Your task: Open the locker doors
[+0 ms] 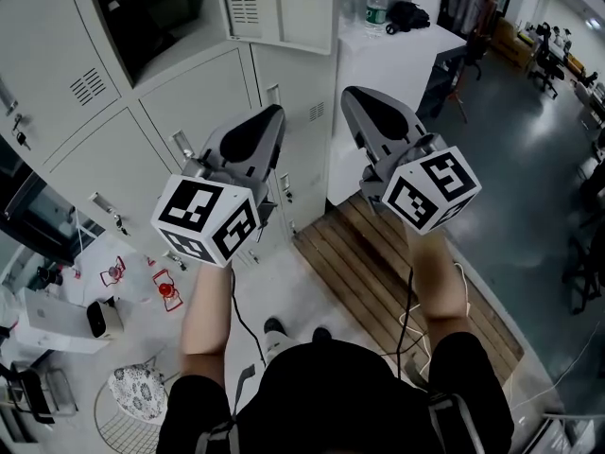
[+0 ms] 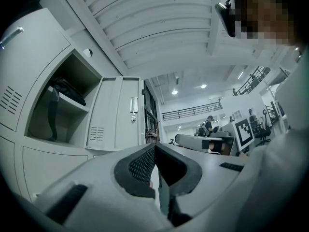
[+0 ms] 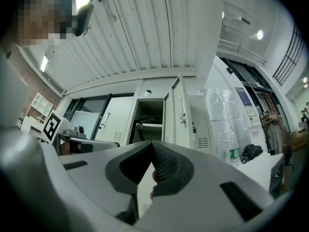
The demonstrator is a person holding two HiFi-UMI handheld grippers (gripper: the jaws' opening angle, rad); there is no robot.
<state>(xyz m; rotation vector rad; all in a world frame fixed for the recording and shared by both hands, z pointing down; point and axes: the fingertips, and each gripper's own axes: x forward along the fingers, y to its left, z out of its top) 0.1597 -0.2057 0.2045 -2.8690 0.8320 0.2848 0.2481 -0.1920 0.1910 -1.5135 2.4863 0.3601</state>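
Observation:
A grey bank of lockers fills the upper left of the head view. One upper compartment stands open, its door swung out to the right; the doors below are closed. Both grippers are held up in front of the lockers, touching nothing. My left gripper is shut with nothing in it, its tips meeting. My right gripper is also shut and empty. Both gripper views show the open compartment, which holds a dark bag.
A white cabinet stands right of the lockers with a water bottle and a black object on top. A wooden pallet lies on the floor below. Boxes, papers and a wire basket clutter the floor at lower left.

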